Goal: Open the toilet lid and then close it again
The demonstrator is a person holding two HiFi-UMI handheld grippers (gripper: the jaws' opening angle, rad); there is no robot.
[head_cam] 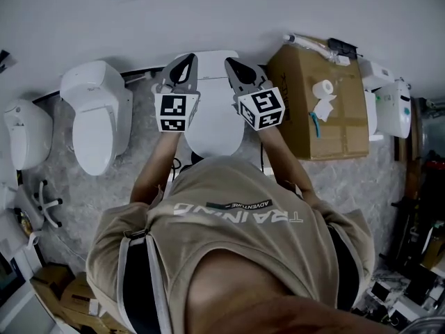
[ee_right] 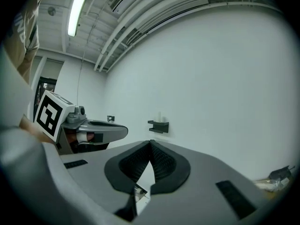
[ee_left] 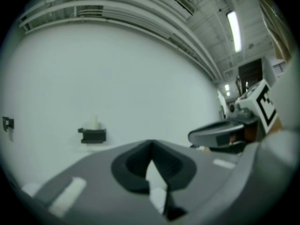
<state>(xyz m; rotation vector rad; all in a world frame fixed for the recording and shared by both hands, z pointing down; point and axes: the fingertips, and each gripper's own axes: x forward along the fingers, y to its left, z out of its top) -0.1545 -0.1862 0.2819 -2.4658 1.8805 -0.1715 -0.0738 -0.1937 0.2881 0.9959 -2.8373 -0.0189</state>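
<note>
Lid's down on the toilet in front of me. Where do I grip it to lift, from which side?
Probably the front rim of the toilet lid, the rounded end nearest you, coming from the front. It lies flat with its hinge end at the wall, so that edge lifts easiest. Open the shut right gripper first.

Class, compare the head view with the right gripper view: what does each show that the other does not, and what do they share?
Only the head view: the closed toilet lid, a second toilet on its left, and the cardboard box with a paper roll on it. Only the right gripper view: the ceiling light and ceiling pipes. Both: the left gripper and right gripper, each with jaws together and empty, plus the white wall and its black shelf.
</note>
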